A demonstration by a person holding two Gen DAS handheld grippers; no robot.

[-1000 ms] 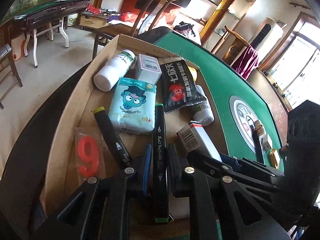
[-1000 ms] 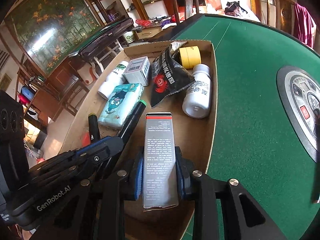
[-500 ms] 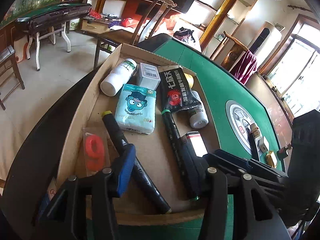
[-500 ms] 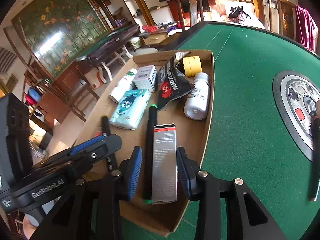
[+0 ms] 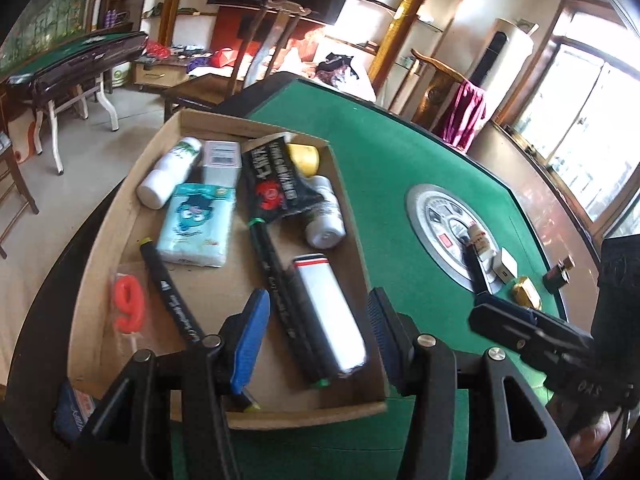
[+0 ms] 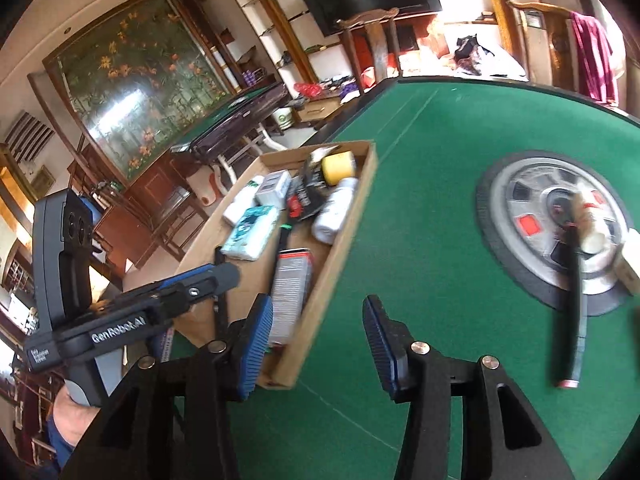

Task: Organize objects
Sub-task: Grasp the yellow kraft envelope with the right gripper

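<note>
two grippers hang over the green felt table (image 6: 420, 152), both with jaws spread wide and nothing between them. the left gripper (image 5: 316, 328) sits at the lower middle of its frame, over the near end of the cardboard tray (image 5: 120, 216), where the grey carton (image 5: 328, 312) with its red-striped end and the green-tipped black marker (image 5: 280, 280) lie side by side, touching, both running from lower right to upper centre. the right gripper (image 6: 318, 344) hovers at lower centre of its frame, over bare felt just right of the tray's edge.

my guess is the next pick is among the loose things on the round metal hub (image 6: 532, 200) at the right of the right wrist view. a long black marker with a red cap (image 6: 576, 312) lies there, its long axis nearly up and down the frame, the red end nearest the bottom edge. it lies to the right of the right gripper, well apart from it, and the right one looks nearer than the left. the open jaws already span across that axis, so mostly a sideways shift seems needed.

the marker is smooth hard plastic, round, likely to roll. a small white bottle (image 6: 592, 224) and a pale box (image 6: 630, 260) crowd its far end, so the red-capped half looks the clearer hold. the tray is matte brown card, holding a soft tissue pack (image 5: 196, 224), a crinkly black pouch (image 5: 276, 184) and white bottles.
</note>
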